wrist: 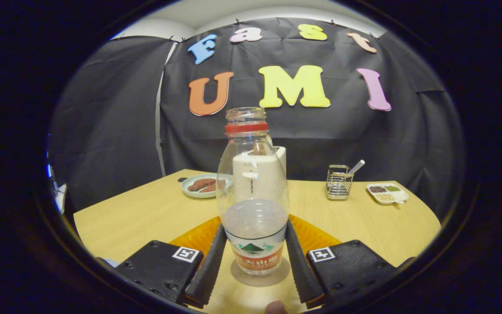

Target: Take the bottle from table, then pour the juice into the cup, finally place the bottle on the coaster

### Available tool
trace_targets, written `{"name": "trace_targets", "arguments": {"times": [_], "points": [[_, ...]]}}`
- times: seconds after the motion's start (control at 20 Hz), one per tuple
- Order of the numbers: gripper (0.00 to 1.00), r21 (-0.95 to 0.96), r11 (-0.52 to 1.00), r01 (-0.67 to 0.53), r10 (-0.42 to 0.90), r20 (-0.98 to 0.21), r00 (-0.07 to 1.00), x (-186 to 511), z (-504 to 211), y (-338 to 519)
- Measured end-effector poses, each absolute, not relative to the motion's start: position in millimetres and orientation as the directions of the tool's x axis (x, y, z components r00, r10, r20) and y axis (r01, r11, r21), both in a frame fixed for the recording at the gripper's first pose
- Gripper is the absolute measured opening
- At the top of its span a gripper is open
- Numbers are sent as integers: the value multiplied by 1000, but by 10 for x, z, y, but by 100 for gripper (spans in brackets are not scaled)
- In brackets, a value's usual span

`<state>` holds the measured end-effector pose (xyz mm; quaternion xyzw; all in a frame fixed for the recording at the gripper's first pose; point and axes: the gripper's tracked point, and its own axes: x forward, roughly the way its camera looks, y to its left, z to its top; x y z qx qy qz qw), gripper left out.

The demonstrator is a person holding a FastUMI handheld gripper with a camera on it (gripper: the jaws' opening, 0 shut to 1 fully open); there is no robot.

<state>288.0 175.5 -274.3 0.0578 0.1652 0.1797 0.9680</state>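
The gripper (pixel 253 244) has both fingers pressed against the lower sides of the clear plastic bottle with the red neck ring (pixel 252 192) — a low pinch, probably for control in tilting. The bottle is upright over the pale wooden table (pixel 137 218), uncapped, holding a little clear liquid. An orange coaster-like disc (pixel 194 237) lies just behind it. Beyond stand a white cup (pixel 262 172), a plate of brown food (pixel 203 185), a wire holder (pixel 338 182) and a divided dish of seeds (pixel 387 193).
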Motion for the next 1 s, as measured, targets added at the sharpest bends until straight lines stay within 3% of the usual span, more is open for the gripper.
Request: {"name": "trace_targets", "arguments": {"times": [0.5,0.65,1.0], "points": [[83,195,932,-306,356,-320,878,2893,-2957,1720],[94,193,935,-298,347,-324,880,2887,-2938,1716],[99,184,944,-273,319,-302,898,2807,-2744,1686]]}}
